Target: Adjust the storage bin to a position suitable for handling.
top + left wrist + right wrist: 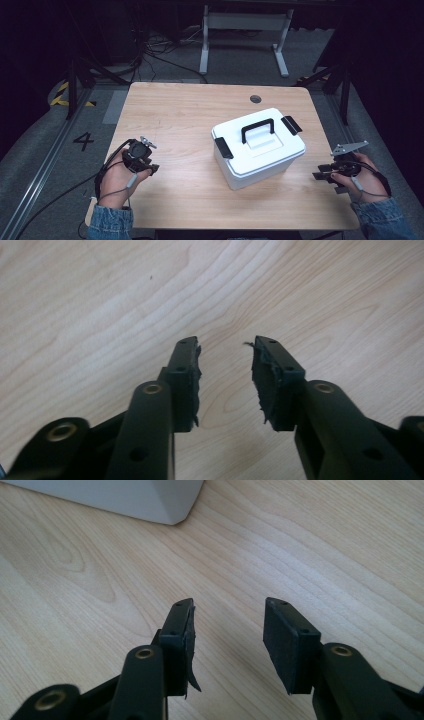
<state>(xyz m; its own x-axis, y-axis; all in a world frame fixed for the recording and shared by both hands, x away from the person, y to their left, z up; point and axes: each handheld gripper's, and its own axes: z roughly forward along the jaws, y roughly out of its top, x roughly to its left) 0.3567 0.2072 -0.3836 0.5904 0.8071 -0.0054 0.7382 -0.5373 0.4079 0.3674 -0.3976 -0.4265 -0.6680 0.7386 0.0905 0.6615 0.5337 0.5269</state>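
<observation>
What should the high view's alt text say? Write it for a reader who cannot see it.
A white lidded box with a black handle and two black latches sits on a wooden table. The left gripper and right gripper, both open and empty, flank it.

In the right gripper view, the white box (125,497) is cut off by the top edge, leaving one bottom corner.

A black "4" is painted on the grey floor (30,145).
</observation>
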